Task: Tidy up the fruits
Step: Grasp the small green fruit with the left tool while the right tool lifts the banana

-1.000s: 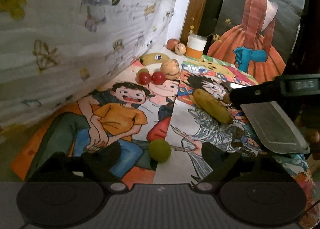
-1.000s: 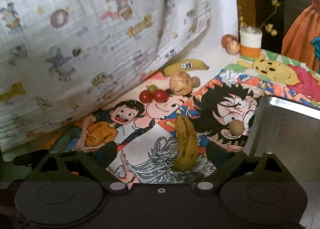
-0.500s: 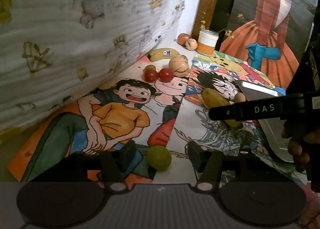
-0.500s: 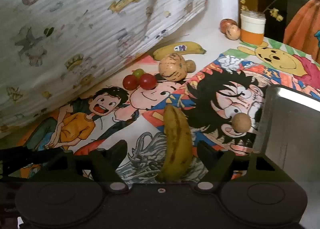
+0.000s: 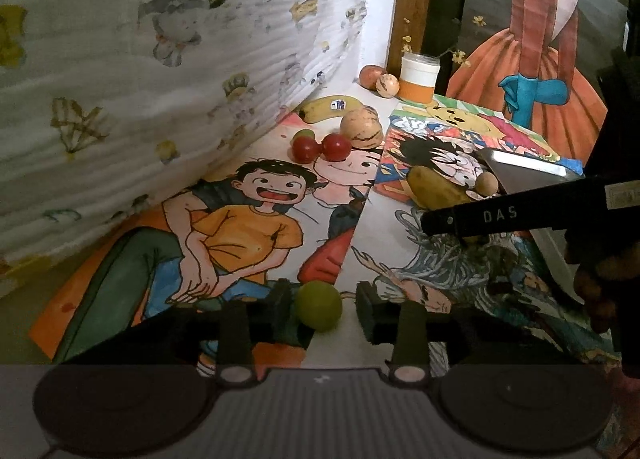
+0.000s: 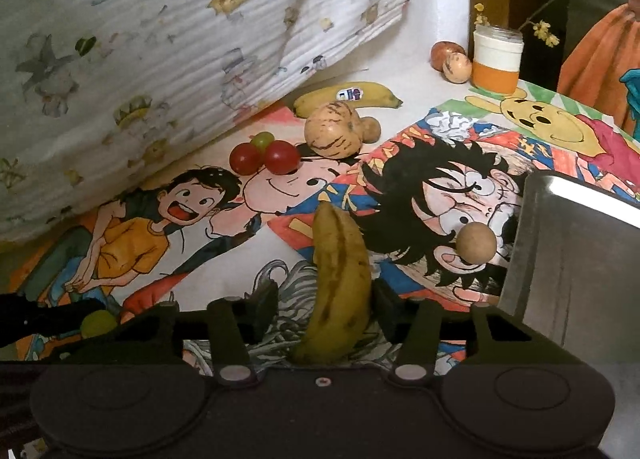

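**Between two pairs of fingers: a green fruit and a spotted banana**

Near the front edge of the cartoon-printed table cover (image 5: 240, 235), the left gripper (image 5: 319, 305) stands spread around a round green fruit (image 5: 319, 306), with gaps on both sides. Alongside it, the right gripper (image 6: 325, 305) straddles a spotted banana (image 6: 338, 287); its right finger looks to touch the peel, the left stands clear, so the claw is released.

A small brown ball (image 6: 476, 241) lies just beside the steel tray (image 6: 580, 267) at the cover's right edge. Farther back sit two red fruits (image 6: 264, 157) with a green grape (image 6: 262, 139) behind them, a tan speckled fruit (image 6: 334, 130), and a stickered banana (image 6: 348, 95) against the hanging printed cloth (image 6: 160, 39). At the far corner, a white-and-orange jar (image 6: 497, 59) stands beside two small round fruits (image 6: 450, 61).
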Tool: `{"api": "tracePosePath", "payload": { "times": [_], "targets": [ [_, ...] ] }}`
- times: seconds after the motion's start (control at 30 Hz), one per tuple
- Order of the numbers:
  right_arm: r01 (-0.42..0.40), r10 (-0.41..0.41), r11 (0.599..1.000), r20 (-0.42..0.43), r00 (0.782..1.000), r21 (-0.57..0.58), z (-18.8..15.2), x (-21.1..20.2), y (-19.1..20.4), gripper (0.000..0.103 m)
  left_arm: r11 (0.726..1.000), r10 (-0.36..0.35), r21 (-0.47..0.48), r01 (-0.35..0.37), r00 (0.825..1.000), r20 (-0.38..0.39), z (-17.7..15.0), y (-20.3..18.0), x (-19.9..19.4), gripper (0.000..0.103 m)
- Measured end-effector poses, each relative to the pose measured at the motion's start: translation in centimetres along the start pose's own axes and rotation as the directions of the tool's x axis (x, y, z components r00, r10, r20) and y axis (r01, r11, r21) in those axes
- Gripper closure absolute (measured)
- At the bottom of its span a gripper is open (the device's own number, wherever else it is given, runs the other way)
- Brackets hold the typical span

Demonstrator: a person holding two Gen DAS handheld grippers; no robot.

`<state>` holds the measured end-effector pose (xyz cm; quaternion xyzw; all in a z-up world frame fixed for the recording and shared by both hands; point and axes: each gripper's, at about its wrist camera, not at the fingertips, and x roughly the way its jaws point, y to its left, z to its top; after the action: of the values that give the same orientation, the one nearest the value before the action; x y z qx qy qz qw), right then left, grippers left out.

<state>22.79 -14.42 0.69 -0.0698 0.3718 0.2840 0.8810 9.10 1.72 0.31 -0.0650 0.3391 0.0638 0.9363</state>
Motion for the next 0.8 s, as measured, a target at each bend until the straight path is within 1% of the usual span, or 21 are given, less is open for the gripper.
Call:
{"api": "tracePosePath", "payload": {
  "times": [0.07,0.13,0.17,0.37,0.4,0.43,0.5,0.57,0.67,0.8],
  "targets": [
    [0.011,-0.011,1.0,0.006,1.0,0.006,-0.1,-0.2,-0.2,0.063,1.0,0.002,0.005,-0.002,1.0,-0.002,0.0,-0.1,0.0,0.07],
    [0.017,-0.017,1.0,0.01,1.0,0.012,-0.2,-0.2,-0.4,0.066,1.0,0.008,0.006,-0.008,1.0,-0.003,0.0,-0.1,0.0,0.073],
    [0.015,-0.015,1.0,0.012,1.0,0.018,-0.3,-0.2,-0.5,0.067,1.0,0.011,0.004,-0.011,1.0,-0.003,0.0,-0.1,-0.1,0.075],
    [0.024,-0.024,0.999,0.018,1.0,0.03,-0.1,0.0,-0.4,0.067,1.0,0.004,-0.017,-0.004,1.0,-0.006,0.1,0.2,-0.1,0.075],
    [0.024,-0.024,0.999,0.022,0.999,0.033,-0.2,0.0,-0.4,0.067,1.0,0.003,-0.02,-0.003,1.0,-0.007,0.1,0.2,-0.1,0.076],
    [0.034,-0.034,0.999,0.025,0.999,0.031,-0.2,0.0,-0.4,0.071,1.0,0.003,-0.023,-0.003,1.0,-0.007,0.2,0.2,-0.1,0.076],
    [0.031,-0.032,0.999,0.032,0.999,0.034,-0.4,-0.1,-0.4,0.071,1.0,0.005,-0.027,-0.005,1.0,-0.008,0.2,0.1,-0.1,0.076],
    [0.014,-0.015,0.998,0.029,0.999,0.058,-0.6,-0.4,-0.7,0.072,1.0,0.006,-0.028,-0.007,1.0,-0.008,0.2,0.1,-0.1,0.076],
    [-0.036,0.033,0.992,0.024,0.999,0.122,-1.2,-1.3,-1.0,0.072,0.999,0.01,-0.035,-0.011,1.0,-0.006,0.1,0.0,-0.1,0.076],
    [-0.103,0.1,0.974,0.026,0.995,0.2,-2.5,-2.7,-1.0,0.072,0.999,-0.01,-0.04,0.01,1.0,-0.005,0.0,-0.3,-0.6,0.076]
  ]
}}
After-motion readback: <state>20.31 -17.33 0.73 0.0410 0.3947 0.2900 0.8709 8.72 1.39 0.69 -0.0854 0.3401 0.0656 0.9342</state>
